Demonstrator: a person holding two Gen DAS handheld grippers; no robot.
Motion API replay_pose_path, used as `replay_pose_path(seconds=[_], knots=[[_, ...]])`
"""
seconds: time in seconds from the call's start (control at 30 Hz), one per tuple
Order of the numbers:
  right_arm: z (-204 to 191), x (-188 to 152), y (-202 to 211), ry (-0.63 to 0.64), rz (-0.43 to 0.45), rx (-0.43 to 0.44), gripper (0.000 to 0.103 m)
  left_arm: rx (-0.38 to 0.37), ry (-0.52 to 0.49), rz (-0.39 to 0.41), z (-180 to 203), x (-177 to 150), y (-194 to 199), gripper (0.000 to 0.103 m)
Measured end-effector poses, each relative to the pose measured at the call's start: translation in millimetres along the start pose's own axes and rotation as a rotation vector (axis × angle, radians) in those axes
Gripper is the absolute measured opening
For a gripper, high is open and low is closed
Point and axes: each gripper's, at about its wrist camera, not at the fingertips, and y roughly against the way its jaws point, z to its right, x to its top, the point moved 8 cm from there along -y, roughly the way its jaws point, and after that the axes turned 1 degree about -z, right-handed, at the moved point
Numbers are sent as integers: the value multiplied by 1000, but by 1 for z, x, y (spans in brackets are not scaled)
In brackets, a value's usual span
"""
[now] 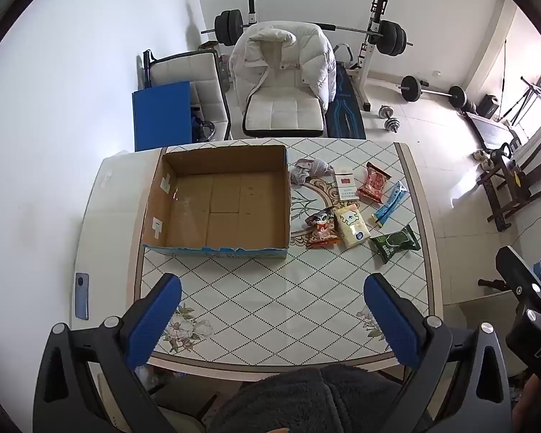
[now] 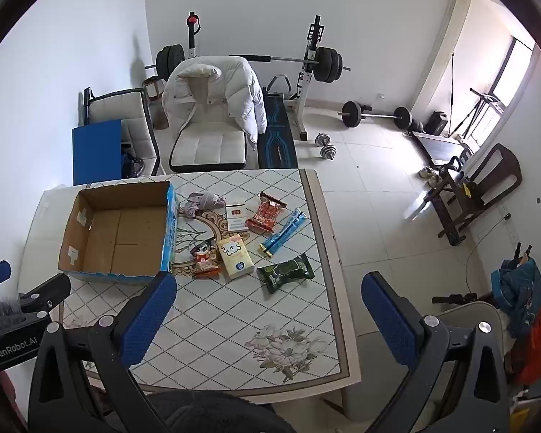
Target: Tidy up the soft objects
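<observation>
An open, empty cardboard box (image 1: 220, 205) (image 2: 115, 234) sits on the left of the tiled table. To its right lie a grey cloth (image 1: 310, 169) (image 2: 203, 202), a cigarette pack (image 1: 344, 184) (image 2: 235, 216), a red snack bag (image 1: 373, 182) (image 2: 266, 213), a blue tube (image 1: 389, 204) (image 2: 285, 232), a panda snack packet (image 1: 321, 229) (image 2: 203, 258), a yellow tissue pack (image 1: 353, 227) (image 2: 234, 256) and a green packet (image 1: 395, 241) (image 2: 285, 272). My left gripper (image 1: 272, 319) and right gripper (image 2: 268, 323) are both open and empty, held above the table's near edge.
A phone (image 1: 82, 296) lies on the white surface left of the table (image 1: 270, 306). A white chair with a puffer jacket (image 1: 285, 72) stands behind the table. Weights and a barbell rack (image 1: 375, 36) stand on the floor at the back.
</observation>
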Motion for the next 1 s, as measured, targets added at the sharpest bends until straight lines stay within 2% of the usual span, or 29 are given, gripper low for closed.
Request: replay_pose_path(seconds=[0.1, 0.27, 0.47, 1.0], knots=[[1, 0, 1, 9, 23, -32, 103, 0, -1, 0, 0, 1, -1, 103], [-1, 2, 2, 0, 15, -14, 103, -1, 1, 2, 5, 18, 4, 103], [-2, 3, 1, 3, 16, -9, 103, -5, 15, 38, 3, 8, 12, 103], [1, 2, -1, -6, 17, -5, 103, -3, 8, 34, 8, 7, 12, 103]])
